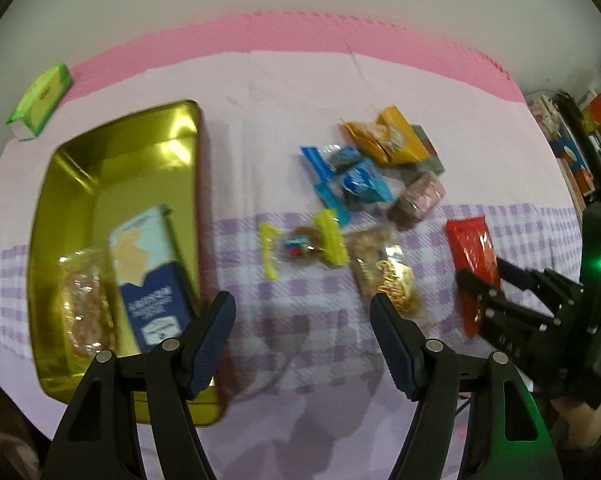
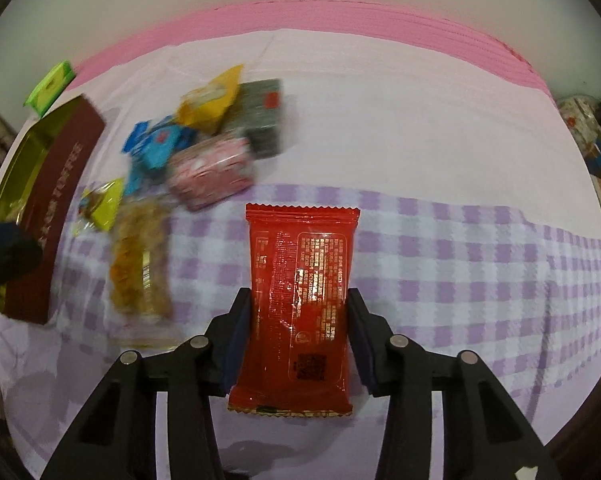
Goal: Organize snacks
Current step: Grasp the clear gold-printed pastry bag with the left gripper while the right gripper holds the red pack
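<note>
A red snack packet (image 2: 300, 264) lies on the checked cloth with my right gripper (image 2: 298, 296) shut on its two long sides; it also shows in the left wrist view as the red packet (image 1: 470, 240) with the right gripper (image 1: 482, 276) at its near end. My left gripper (image 1: 302, 304) hangs open over bare cloth, nothing between its fingers. To its left sits a gold tin (image 1: 80, 152) holding a blue box (image 1: 148, 264) and a clear bag of biscuits (image 1: 84, 304). Loose snacks lie ahead: a clear bag of golden pieces (image 1: 388, 272) and a yellow-ended sweet (image 1: 300, 246).
Further back lie blue packets (image 1: 352, 180), a yellow packet (image 1: 388, 136), a pink packet (image 1: 420, 196) and a grey one (image 2: 264, 116). A green box (image 1: 40, 100) sits at the far left. The tin's maroon side (image 2: 60, 200) faces the right gripper. Shelves stand at the right edge.
</note>
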Available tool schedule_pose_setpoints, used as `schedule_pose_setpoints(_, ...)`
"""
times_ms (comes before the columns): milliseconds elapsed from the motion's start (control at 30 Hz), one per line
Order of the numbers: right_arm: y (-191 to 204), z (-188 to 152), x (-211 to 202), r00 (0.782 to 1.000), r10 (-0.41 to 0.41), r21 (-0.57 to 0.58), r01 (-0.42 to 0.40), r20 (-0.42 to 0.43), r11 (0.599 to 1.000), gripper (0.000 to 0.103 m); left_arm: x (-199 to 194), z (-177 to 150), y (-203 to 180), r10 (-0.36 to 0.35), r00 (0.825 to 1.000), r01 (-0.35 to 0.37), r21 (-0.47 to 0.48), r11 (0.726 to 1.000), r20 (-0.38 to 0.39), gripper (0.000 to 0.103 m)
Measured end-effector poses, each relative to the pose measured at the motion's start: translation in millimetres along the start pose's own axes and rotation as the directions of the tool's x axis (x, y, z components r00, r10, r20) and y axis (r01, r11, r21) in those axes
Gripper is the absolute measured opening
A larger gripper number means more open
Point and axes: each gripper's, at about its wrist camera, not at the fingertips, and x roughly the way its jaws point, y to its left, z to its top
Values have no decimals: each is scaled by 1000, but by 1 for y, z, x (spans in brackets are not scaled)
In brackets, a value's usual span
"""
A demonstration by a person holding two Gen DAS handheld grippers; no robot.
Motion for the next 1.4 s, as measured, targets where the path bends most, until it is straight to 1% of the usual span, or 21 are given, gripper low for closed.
schedule_pose_setpoints(67,-8,3,1,1000,-11,9,11,4,1000,42,4,1,-6,-13,1000,13,1,1000,-18,70)
schedule_pose_setpoints(167,-13,5,1,1000,9,2,-9,-7,1000,45,13,4,-18,-37,998,37,-7,999,-52,70)
schedule_pose_setpoints(300,-13,4,-1,1000,15,-13,-15,0,1000,48,21,6,-28,-38,997,37,-13,999,-71,70)
schedule_pose_setpoints(400,-13,5,0,1000,4,-38,-4,2,999,49,29,8,-33,-36,996,33,-31,999,-87,70)
schedule_pose_setpoints(533,-10,5,3,1000,-11,-55,11,9,998,44,37,8,-36,-41,993,35,-56,998,-110,70)
schedule_pose_setpoints(600,-15,8,2,1000,-17,-35,17,3,999,41,40,10,-38,-40,993,33,-56,998,-114,70)
schedule_pose_setpoints(700,-29,11,4,999,-45,5,45,-4,999,41,44,12,-42,-37,993,30,-66,997,-116,70)
schedule_pose_setpoints(800,-39,13,4,999,-32,44,32,-9,999,41,50,16,-46,-31,992,22,-77,997,-119,70)
schedule_pose_setpoints(867,-40,13,4,999,-33,48,33,-7,998,41,56,18,-48,-20,992,9,-82,997,-128,70)
schedule_pose_setpoints(933,-38,13,4,999,-39,40,39,-5,998,42,60,20,-49,-24,991,11,-94,996,-132,68)
schedule_pose_setpoints(1033,-35,12,4,999,-34,47,34,-6,998,42,63,20,-50,-16,990,4,-90,996,-137,62)
schedule_pose_setpoints(1100,-37,12,4,999,-32,46,32,-6,998,42,64,19,-50,-21,990,9,-85,996,-140,55)
schedule_pose_setpoints(1300,-37,12,4,1000,-26,50,26,-6,998,42,65,15,-55,-5,992,-2,-50,999,-126,38)
schedule_pose_setpoints(1333,-39,12,4,1000,-25,53,26,-6,998,43,66,13,-60,-6,992,0,-47,999,-124,38)
schedule_pose_setpoints(1400,-39,12,4,1000,-25,54,26,-5,998,43,65,8,-56,-8,992,4,-38,999,-126,38)
